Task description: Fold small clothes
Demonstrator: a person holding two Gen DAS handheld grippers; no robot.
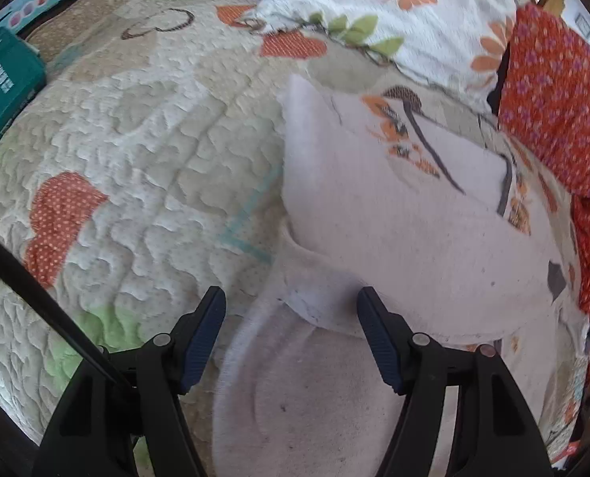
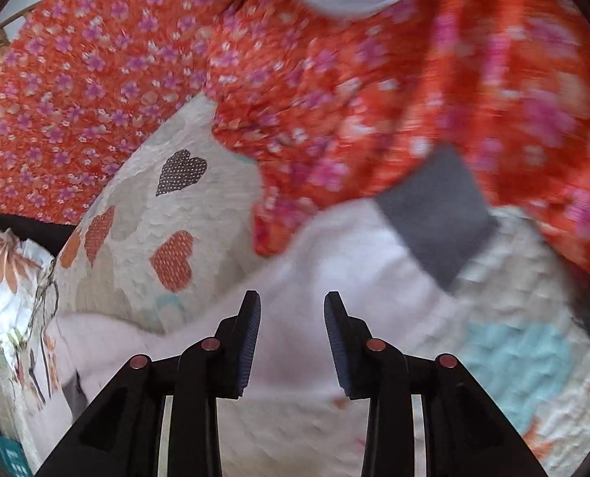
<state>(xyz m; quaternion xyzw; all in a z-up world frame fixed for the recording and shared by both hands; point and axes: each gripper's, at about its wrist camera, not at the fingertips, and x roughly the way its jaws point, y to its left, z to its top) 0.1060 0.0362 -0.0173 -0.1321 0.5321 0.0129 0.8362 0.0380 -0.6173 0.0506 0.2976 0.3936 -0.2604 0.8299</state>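
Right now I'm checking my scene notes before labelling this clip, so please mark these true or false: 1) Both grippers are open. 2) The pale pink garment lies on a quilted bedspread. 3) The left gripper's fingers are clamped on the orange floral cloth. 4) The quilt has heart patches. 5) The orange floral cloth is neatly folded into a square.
1) True: the left gripper and the right gripper both show a gap between their fingers.
2) True: the pale pink garment lies on the quilted bedspread.
3) False: they straddle the pink garment, unclamped; the orange floral cloth lies apart.
4) True: an orange heart patch shows.
5) False: it lies rumpled.
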